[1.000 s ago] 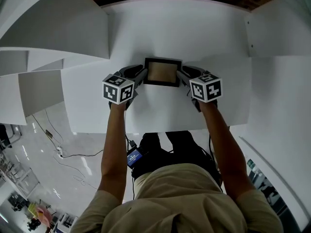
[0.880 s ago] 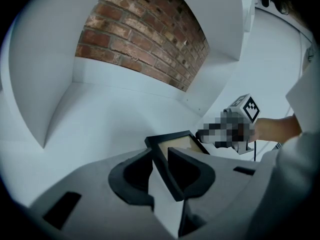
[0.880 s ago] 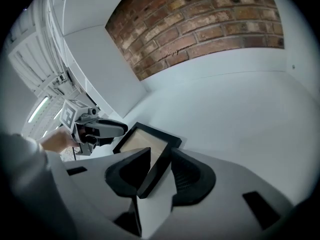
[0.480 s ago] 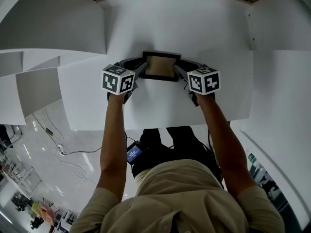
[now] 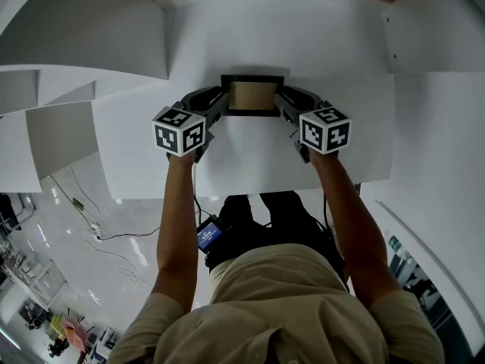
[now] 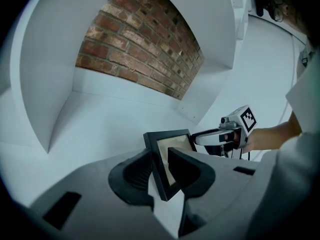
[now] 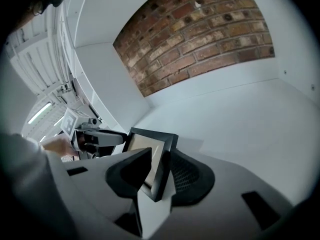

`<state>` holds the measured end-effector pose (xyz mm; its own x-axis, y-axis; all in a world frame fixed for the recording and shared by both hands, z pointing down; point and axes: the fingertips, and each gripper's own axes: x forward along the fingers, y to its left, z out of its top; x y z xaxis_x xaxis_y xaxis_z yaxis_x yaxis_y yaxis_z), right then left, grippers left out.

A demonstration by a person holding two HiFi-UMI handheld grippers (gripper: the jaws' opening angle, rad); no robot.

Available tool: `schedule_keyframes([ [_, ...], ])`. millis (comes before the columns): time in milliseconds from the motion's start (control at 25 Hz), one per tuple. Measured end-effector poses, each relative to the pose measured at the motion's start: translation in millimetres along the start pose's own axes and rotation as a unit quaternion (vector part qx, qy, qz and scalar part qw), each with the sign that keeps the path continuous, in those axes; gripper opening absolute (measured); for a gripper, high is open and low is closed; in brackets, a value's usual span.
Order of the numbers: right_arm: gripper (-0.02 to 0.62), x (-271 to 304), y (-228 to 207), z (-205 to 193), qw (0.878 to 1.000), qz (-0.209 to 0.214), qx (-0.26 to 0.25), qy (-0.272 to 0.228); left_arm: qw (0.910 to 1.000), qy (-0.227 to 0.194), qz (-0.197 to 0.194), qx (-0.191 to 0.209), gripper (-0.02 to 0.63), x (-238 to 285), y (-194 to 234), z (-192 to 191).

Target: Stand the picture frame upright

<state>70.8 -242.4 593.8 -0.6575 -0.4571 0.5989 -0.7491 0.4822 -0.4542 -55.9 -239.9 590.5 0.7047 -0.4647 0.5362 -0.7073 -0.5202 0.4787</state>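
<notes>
A black picture frame (image 5: 252, 95) with a tan picture stands tilted on the white tabletop (image 5: 250, 158), its face toward me. My left gripper (image 5: 219, 101) is shut on its left edge, and in the left gripper view that edge of the frame (image 6: 173, 145) sits between the dark pads of this gripper (image 6: 160, 160). My right gripper (image 5: 282, 101) holds the right edge; its jaws are closing with the frame (image 7: 149, 145) between them, the pads of the gripper (image 7: 158, 170) against the edge. Each gripper view also shows the other gripper across the frame.
The tabletop sits in a white niche with a brick back wall (image 7: 200, 39) and white side panels (image 5: 83, 29). The table's near edge (image 5: 250, 194) lies just behind my forearms. Below at the left, cables trail over a glossy floor (image 5: 98, 237).
Both grippers have carried the frame a little farther back on the table. Its face now looks shorter from above, so it stands steeper than a second ago.
</notes>
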Motion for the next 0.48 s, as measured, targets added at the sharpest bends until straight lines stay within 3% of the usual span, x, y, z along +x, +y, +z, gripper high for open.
schedule_keyframes([
  [480,0.115,-27,21,12,0.998,0.005,-0.019,-0.054,0.9986,-0.04,-0.005,0.033,0.078,-25,-23,11],
])
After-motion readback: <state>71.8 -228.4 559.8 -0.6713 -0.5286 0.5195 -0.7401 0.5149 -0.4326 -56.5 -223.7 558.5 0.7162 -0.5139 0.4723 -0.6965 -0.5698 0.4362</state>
